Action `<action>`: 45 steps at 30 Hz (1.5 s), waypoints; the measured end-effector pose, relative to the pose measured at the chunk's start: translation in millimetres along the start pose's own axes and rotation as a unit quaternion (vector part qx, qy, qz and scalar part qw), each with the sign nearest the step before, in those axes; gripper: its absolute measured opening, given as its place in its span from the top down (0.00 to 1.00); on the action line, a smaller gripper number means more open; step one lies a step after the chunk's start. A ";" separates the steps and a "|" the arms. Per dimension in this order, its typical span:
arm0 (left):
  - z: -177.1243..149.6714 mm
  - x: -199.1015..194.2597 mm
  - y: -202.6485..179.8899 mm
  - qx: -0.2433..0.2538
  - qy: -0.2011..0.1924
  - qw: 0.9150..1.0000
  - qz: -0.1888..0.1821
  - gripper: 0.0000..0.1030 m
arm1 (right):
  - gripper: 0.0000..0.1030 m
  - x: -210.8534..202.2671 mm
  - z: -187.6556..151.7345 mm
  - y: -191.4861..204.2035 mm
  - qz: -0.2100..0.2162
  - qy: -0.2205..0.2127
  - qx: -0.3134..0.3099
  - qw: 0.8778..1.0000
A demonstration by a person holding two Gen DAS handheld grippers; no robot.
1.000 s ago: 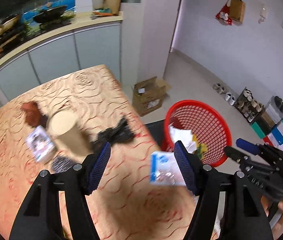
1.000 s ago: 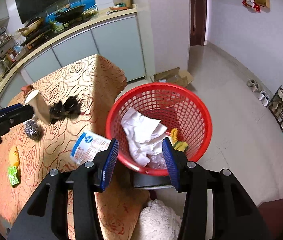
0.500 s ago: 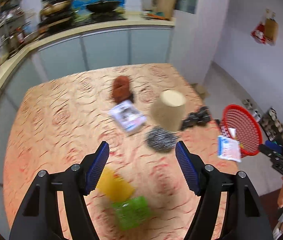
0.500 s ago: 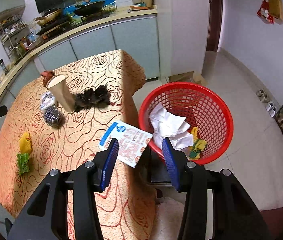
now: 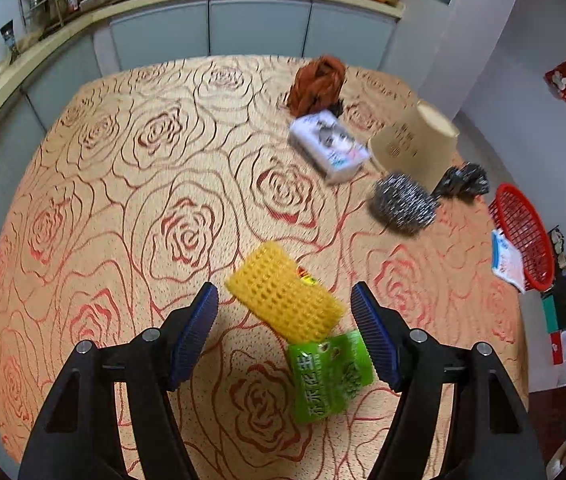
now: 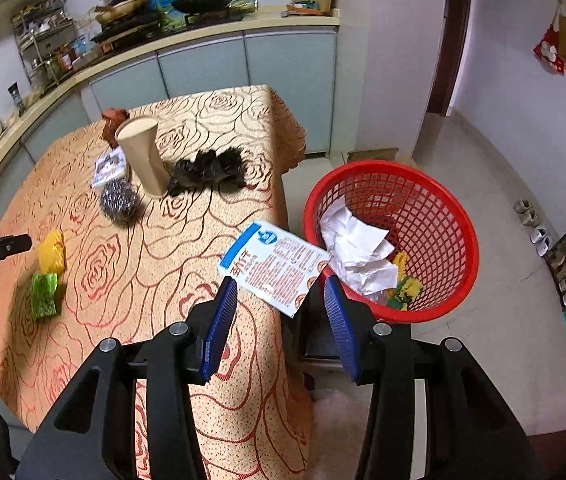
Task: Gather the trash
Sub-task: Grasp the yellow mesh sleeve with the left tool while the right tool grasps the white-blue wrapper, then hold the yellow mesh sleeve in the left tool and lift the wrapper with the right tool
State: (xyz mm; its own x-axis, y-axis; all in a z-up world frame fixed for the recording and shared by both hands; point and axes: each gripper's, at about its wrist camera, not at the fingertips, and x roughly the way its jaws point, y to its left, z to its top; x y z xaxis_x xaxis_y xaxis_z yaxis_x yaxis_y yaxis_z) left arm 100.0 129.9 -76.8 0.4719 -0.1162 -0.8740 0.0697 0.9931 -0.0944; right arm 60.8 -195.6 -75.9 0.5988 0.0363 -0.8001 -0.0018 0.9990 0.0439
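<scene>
A second earlier the left gripper [image 5: 283,330] had been looking past the table's edge toward the basket [image 6: 393,240]; since then it had swung back across the table [image 5: 123,168] and dipped, so that the yellow net [image 5: 285,294] and the green packet [image 5: 329,374] now lay between its fingers in its own view. That reads as one piece finished with and the next being lined up. Its jaws stood wide and gripped nothing; whether the pads were already down at the level of the net could not be told, though its shadow fell on the cloth just beneath. It pointed steeply downward, with the net nearer the left finger's side and the packet close against the right pad. The right gripper [image 6: 281,322] had drifted a little away from the basket, and more of the table showed in its view than before. It hung over the near table edge, angled down, jaws partly open and empty, with the leaflet [image 6: 277,266] lying just ahead of its fingertips, one corner jutting off the table toward the basket. The basket sat beside the table, already holding crumpled white paper [image 6: 357,250] and some yellow-green scraps. Still on the table were the paper cup [image 6: 143,156], a steel scourer [image 6: 117,200], a black crumpled bag [image 6: 207,170], a small printed pack [image 5: 329,146] and a brown wad [image 5: 317,82], so most of the collecting looked still to be done.
</scene>
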 end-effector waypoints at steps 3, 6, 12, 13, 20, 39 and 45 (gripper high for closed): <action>-1.4 8.1 1.7 0.004 0.004 1.000 0.018 0.35 | 0.57 9.0 -3.0 6.9 0.004 0.010 -0.013 1.000; -2.2 18.2 6.1 -0.006 0.018 1.000 0.013 0.35 | 0.57 16.0 -3.1 11.9 0.009 0.016 -0.020 1.000; -3.4 32.0 1.1 -0.006 0.037 0.999 -0.006 0.35 | 0.57 23.2 -5.9 8.0 0.005 0.020 -0.016 1.000; -2.3 34.5 0.9 -0.006 0.039 0.999 -0.006 0.35 | 0.57 23.6 -7.4 6.8 0.005 0.022 -0.016 1.000; 3.8 49.8 2.7 -0.015 0.050 0.999 -0.007 0.36 | 0.57 29.2 -17.7 -5.0 0.000 0.032 -0.012 0.999; 13.4 39.7 -6.9 0.000 0.015 1.000 0.008 0.79 | 0.57 62.8 -6.7 10.9 0.024 0.043 -0.039 0.998; 18.2 27.1 -9.5 0.007 -0.008 1.000 0.013 0.80 | 0.44 77.8 3.2 19.9 0.024 0.043 -0.043 0.998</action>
State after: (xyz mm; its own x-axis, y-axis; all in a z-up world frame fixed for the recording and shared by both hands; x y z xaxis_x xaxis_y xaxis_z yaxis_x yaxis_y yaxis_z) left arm 128.1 117.0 -90.9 0.4883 -0.0900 -0.8680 0.0685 0.9956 -0.0647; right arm 110.0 -173.0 -135.4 0.5251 0.0832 -0.8470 -0.0995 0.9944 0.0360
